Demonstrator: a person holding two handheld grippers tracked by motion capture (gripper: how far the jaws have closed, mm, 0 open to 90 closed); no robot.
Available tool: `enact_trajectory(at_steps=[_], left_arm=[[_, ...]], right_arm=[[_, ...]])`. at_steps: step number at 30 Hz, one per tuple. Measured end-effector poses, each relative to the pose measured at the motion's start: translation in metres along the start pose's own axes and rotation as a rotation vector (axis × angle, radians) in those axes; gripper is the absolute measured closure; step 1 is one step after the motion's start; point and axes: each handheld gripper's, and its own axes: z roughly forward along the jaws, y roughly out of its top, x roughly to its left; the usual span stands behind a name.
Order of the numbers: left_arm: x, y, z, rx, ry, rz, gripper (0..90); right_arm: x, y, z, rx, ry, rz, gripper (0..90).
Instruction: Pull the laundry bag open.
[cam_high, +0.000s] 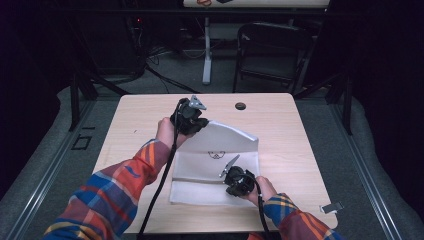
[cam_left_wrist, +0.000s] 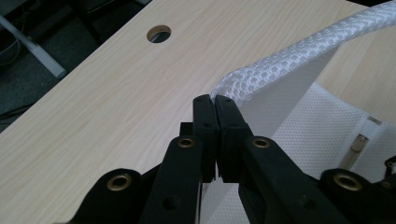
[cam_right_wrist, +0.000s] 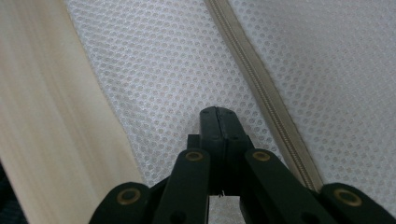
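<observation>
Left gripper (cam_left_wrist: 215, 100) is pinching the mesh bag's (cam_high: 220, 145) lifted edge while right gripper (cam_right_wrist: 218, 112), clamped shut, is pressing the bag on the counter (cam_high: 280, 120); next, folding over.

Overhead camera faces forward; both tong cameras close on mesh bag (cam_high: 220, 150).

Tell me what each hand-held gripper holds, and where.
Left hand-held gripper pinches the mesh bag at its raised corner. Whether the right hand-held gripper grips it cannot be told.
</observation>
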Motion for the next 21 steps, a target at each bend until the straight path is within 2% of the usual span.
enact_trajectory(at_steps=[1, 2, 3, 4, 5, 8, 14, 16, 17, 21], left_arm=[[0.001, 0.0008, -0.0003, -0.007, 0.002, -0.003, 88.1], [0.002, 0.0019, -0.0004, -0.009, 0.004, -0.006, 88.2], [0.0032, 0.0028, -0.0002, -0.011, 0.007, -0.005, 88.2], [0.0039, 0.0037, 0.0, -0.014, 0.007, -0.009, 88.2], [0.0046, 0.0046, 0.0003, -0.012, 0.01, -0.007, 88.2], [0.0054, 0.006, 0.0015, -0.011, 0.017, -0.005, 88.2], [0.0065, 0.0061, 0.0019, -0.012, 0.023, -0.006, 88.2], [0.0072, 0.0061, 0.0019, -0.012, 0.022, -0.008, 88.2], [0.0074, 0.006, 0.0019, -0.013, 0.024, -0.009, 88.2], [0.0076, 0.0066, 0.0, -0.014, 0.025, -0.012, 88.1]], right_arm=[[0.0039, -0.0046, 0.0065, -0.085, 0.053, 0.069, 90.0], [0.0043, -0.0062, 0.0058, -0.081, 0.063, 0.066, 90.0], [0.0035, -0.0068, 0.0034, -0.053, 0.057, 0.047, 90.0], [0.0048, -0.0091, 0.0053, -0.085, 0.077, 0.075, 90.0], [0.004, -0.0094, 0.0042, -0.07, 0.082, 0.064, 90.0], [0.0064, -0.0094, 0.0045, -0.067, 0.068, 0.062, 90.0], [0.0089, -0.0108, 0.0038, -0.064, 0.076, 0.058, 90.0], [0.0091, -0.0104, 0.0025, -0.047, 0.059, 0.04, 90.0], [0.0101, -0.0112, 0.0038, -0.064, 0.076, 0.054, 90.0], [0.0109, -0.0119, 0.0033, -0.057, 0.082, 0.052, 90.0]])
